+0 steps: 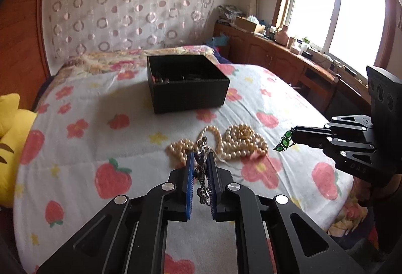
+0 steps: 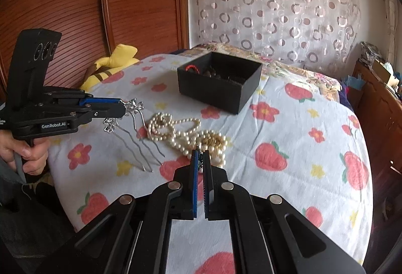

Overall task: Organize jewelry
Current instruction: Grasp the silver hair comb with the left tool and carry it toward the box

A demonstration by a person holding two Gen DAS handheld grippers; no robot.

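Left wrist view, nearest first: the left gripper (image 1: 201,168) has its blue pads closed on the ornate silver head of a hair comb (image 2: 130,123). From the right wrist view the comb hangs clear of the bedspread (image 2: 289,123), its long thin prongs slanting down and away from the jaws, long axis running from the flowered head to the prong tips. It looks light and stiff, though the wire prongs could bend or snag, so the decorated head seems the safest place to hold it.

To the side, the right gripper (image 1: 292,139) is clamped on a small green earring (image 1: 285,141), which dangles just below its fingertips; it is tiny, probably slippery, and easily dropped.

Beyond both, a heap of pearl necklaces (image 1: 226,143) lies loose on the bedspread, limp and likely to tangle or trail when lifted.

Farthest, the open black box (image 1: 188,90) sits upright, well apart from the pearls, with some pieces inside.
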